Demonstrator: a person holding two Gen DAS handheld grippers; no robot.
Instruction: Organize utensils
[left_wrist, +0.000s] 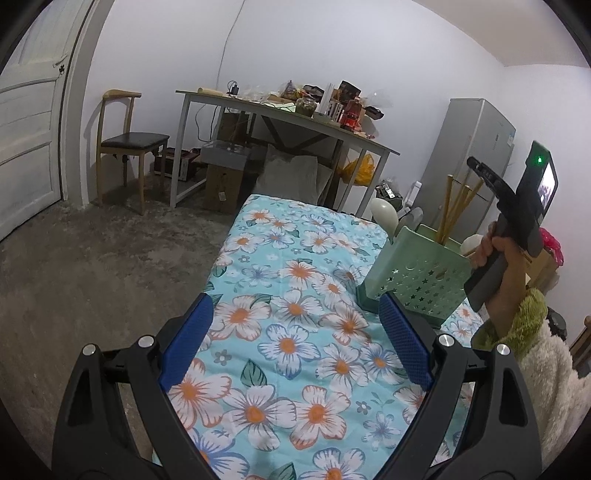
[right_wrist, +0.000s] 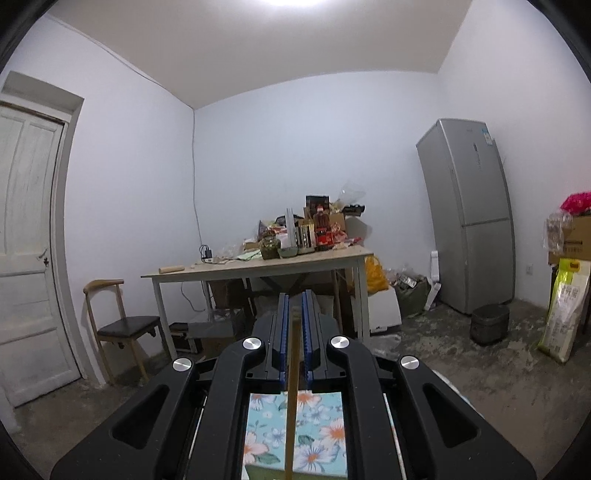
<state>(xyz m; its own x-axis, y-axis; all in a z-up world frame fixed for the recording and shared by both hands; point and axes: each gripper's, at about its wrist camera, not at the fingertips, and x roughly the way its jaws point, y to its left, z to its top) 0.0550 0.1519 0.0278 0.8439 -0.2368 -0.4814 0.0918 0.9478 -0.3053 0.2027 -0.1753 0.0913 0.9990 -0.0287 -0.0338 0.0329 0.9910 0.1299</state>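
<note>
A green star-punched utensil holder (left_wrist: 417, 273) stands on the flowered cloth (left_wrist: 295, 332) at the right. Several wooden chopsticks (left_wrist: 452, 210) and a pale spoon (left_wrist: 384, 216) stick out of it. My left gripper (left_wrist: 295, 306) hovers open over the cloth, with nothing between its blue pads and its right finger just in front of the holder. My right gripper (left_wrist: 476, 166), held by a hand (left_wrist: 495, 251), sits level above the holder. In the right wrist view, the right gripper (right_wrist: 294, 306) is shut on one wooden chopstick (right_wrist: 291, 387) that hangs straight down toward the cloth (right_wrist: 321, 435).
Beyond the cloth stand a cluttered table (right_wrist: 258, 264), a wooden chair (left_wrist: 129, 144) by a white door (left_wrist: 26, 129), and a grey fridge (right_wrist: 469, 218). Boxes (left_wrist: 225, 184) sit under the table. A dark pot (right_wrist: 489, 323) and a bag (right_wrist: 563, 314) rest on the concrete floor.
</note>
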